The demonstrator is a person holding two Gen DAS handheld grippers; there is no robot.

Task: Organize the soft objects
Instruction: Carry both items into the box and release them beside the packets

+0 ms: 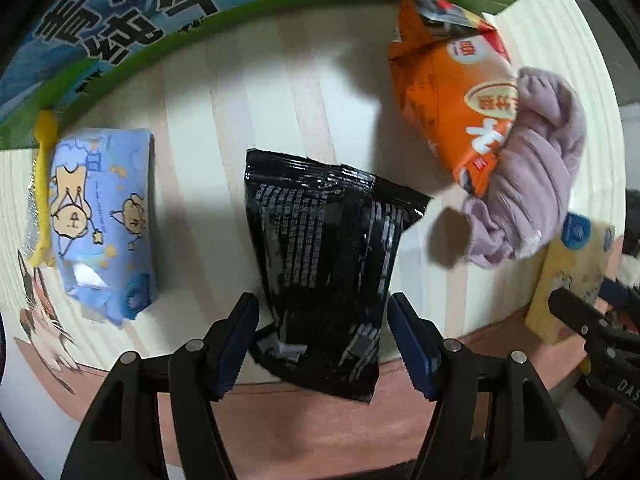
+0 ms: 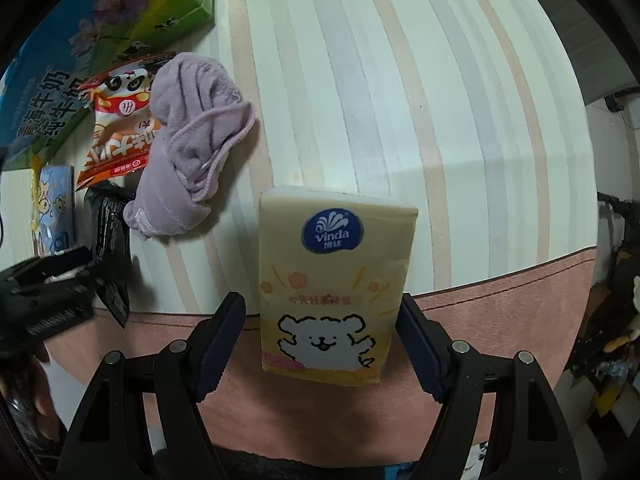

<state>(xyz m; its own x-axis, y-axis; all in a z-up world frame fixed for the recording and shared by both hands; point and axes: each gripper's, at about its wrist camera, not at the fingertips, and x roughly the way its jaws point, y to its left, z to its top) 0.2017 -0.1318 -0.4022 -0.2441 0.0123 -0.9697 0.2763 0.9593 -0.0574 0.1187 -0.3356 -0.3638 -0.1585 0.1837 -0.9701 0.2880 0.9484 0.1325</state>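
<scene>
A black snack bag (image 1: 324, 264) lies on the striped table, its near end between the open jaws of my left gripper (image 1: 322, 344). To its left lies a blue tissue pack (image 1: 102, 220), to its right an orange snack bag (image 1: 448, 92) with a lilac cloth (image 1: 536, 176) partly on it. My right gripper (image 2: 320, 344) straddles a yellow Vinda tissue pack (image 2: 332, 284); the right pad touches it, a small gap shows on the left. The cloth (image 2: 192, 148), orange bag (image 2: 116, 136) and black bag (image 2: 110, 232) show to the left there.
A large blue-green milk carton box (image 1: 160, 12) stands along the table's far edge. The pink table edge (image 2: 500, 288) runs under both grippers. A yellow clip (image 1: 42, 184) lies beside the blue pack. The right gripper appears in the left wrist view (image 1: 592, 320).
</scene>
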